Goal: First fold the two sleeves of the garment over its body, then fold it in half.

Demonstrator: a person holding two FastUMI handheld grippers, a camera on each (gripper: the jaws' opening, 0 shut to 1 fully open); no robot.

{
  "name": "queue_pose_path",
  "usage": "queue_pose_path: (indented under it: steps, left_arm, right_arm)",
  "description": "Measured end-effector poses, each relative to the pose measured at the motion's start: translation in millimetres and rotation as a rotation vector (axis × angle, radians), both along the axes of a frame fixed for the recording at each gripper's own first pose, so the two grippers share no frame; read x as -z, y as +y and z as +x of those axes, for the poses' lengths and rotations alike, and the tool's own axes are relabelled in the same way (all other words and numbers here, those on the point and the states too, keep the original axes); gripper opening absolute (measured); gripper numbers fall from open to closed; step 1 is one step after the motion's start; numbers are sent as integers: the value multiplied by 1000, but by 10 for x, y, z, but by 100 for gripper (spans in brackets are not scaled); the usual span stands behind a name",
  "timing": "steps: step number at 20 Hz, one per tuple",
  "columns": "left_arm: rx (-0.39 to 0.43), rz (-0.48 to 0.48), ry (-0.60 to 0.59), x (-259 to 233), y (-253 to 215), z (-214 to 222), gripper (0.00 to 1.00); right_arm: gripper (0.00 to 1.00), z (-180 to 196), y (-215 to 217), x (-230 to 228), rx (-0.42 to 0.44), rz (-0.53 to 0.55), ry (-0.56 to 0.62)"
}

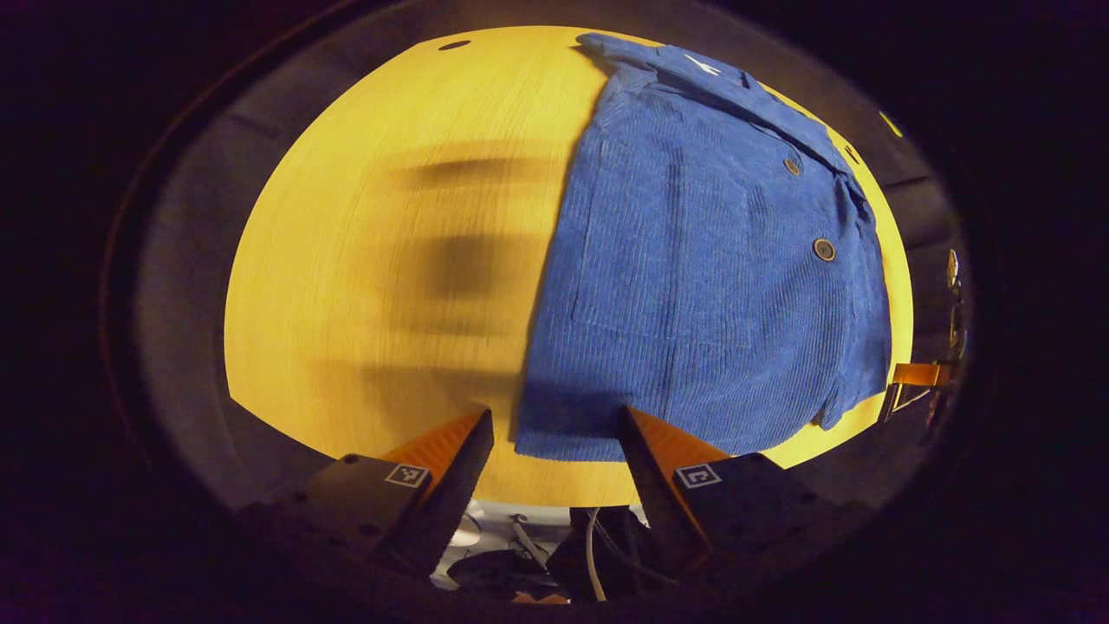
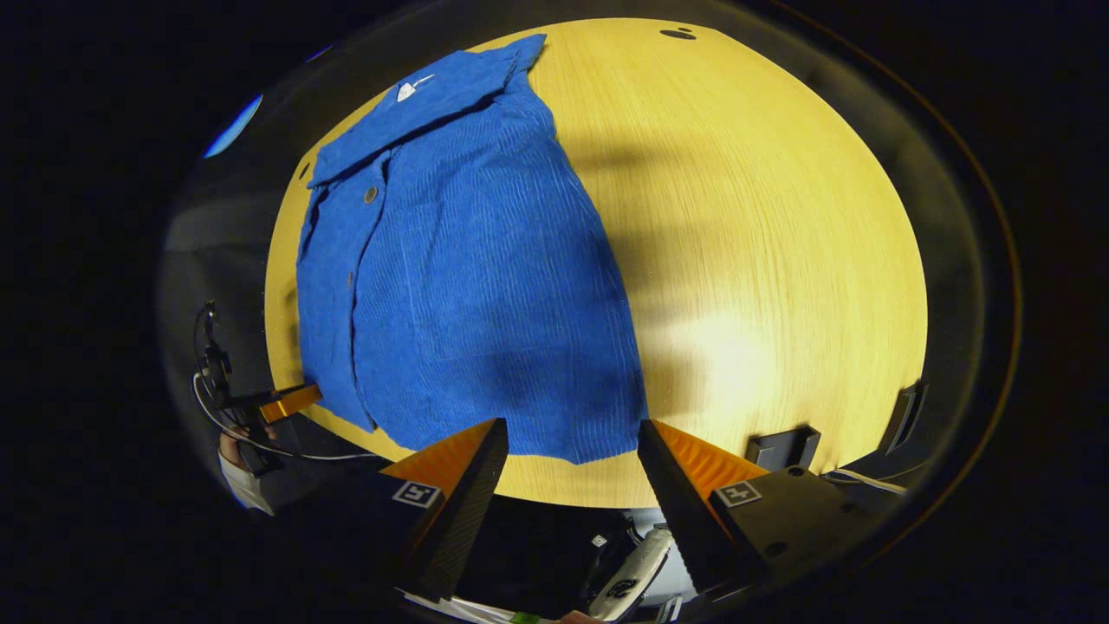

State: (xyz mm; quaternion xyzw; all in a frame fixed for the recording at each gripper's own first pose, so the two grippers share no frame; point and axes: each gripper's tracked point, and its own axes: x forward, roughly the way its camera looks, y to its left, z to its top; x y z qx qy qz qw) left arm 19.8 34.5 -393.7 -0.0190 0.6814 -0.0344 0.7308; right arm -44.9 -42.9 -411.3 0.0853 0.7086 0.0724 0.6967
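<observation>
Both sleeves look already folded in, so I judge the halving fold comes next. My left gripper (image 1: 554, 446) and right gripper (image 2: 572, 455) hang with fingers apart, empty, at the blue corduroy jacket's (image 1: 693, 286) hem, centre frame on the round wooden table (image 2: 762, 260); dark booth around.

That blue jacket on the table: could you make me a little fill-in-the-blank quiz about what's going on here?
1. The blue jacket lies flat on a ____ wooden table.
2. Both the left gripper and the right gripper have their fingers ____.
3. The jacket's front closes with ____.

Missing words: yellow; open; buttons
</observation>
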Motion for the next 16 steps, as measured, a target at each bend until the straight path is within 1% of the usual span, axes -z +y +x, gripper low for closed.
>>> queue_pose_path:
  steps: [1, 3, 6, 8, 10, 11, 14, 16]
  left_arm:
    - [11, 3, 1, 4, -8, -5, 83]
    - [24, 7, 14, -1, -48, -28, 84]
    - [56, 11, 31, 19, -112, -69, 83]
    - [76, 37, 32, 26, -167, -40, 84]
    - [76, 43, 42, 31, -192, -23, 82]
    - [77, 41, 49, 32, -186, -25, 83]
    - [100, 43, 64, 41, -197, -10, 83]
    - [95, 44, 69, 42, -208, -2, 83]
  right_arm:
    - [98, -46, -30, 63, -19, -18, 6]
    - [98, -106, -83, 156, -45, -52, 13]
    - [98, -45, -183, 260, -52, -106, -1]
    - [100, -16, -248, 316, -44, -144, -3]
    - [96, -18, -258, 324, -39, -165, 5]
    - [96, -17, -256, 327, -48, -178, 9]
    - [98, -14, -234, 341, -31, -193, 12]
    - [97, -26, -239, 327, -26, -190, 20]
